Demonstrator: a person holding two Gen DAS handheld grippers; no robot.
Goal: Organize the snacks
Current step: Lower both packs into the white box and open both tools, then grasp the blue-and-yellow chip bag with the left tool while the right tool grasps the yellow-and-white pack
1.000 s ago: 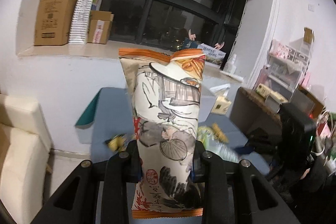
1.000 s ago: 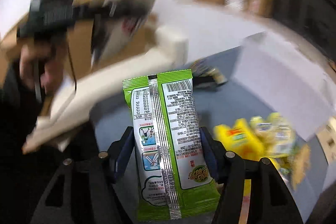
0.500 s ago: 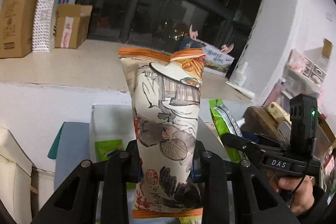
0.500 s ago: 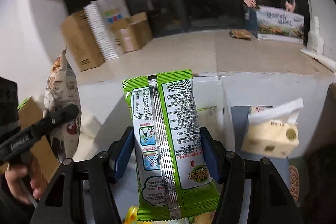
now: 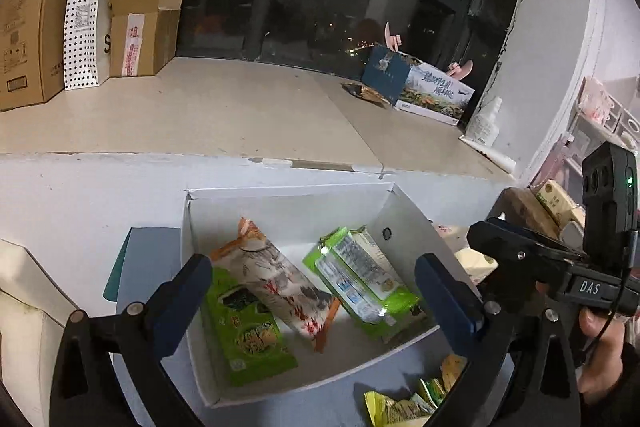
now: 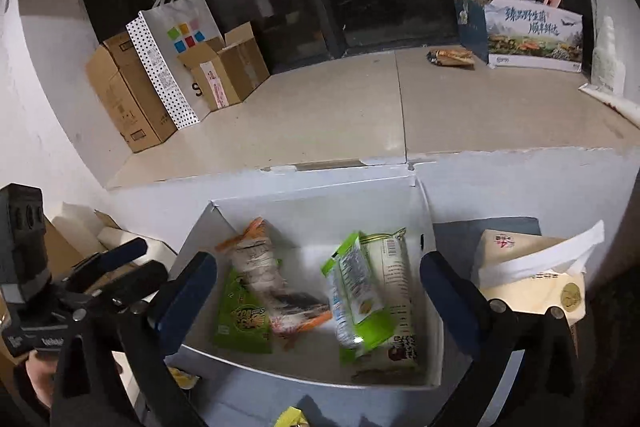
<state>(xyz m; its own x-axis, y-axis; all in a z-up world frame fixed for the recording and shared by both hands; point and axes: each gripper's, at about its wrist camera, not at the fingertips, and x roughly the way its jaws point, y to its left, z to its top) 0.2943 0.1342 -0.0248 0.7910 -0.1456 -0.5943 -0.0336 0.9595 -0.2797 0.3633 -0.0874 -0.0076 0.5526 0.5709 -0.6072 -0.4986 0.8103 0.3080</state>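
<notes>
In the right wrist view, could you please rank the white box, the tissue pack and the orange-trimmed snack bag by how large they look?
1. White box, clearly the largest.
2. Tissue pack.
3. Orange-trimmed snack bag.
The last two look close, and the tissue pack is partly hidden behind the tool finger, so their order is unsure.

lived-in room, home or small office (cannot tell which), dark night window (image 5: 320, 7) above a wide sill (image 5: 200, 115), cardboard boxes (image 5: 24, 27) and a dotted paper bag (image 5: 86, 11) stored there, tissue pack (image 6: 532, 279) nearby
</notes>
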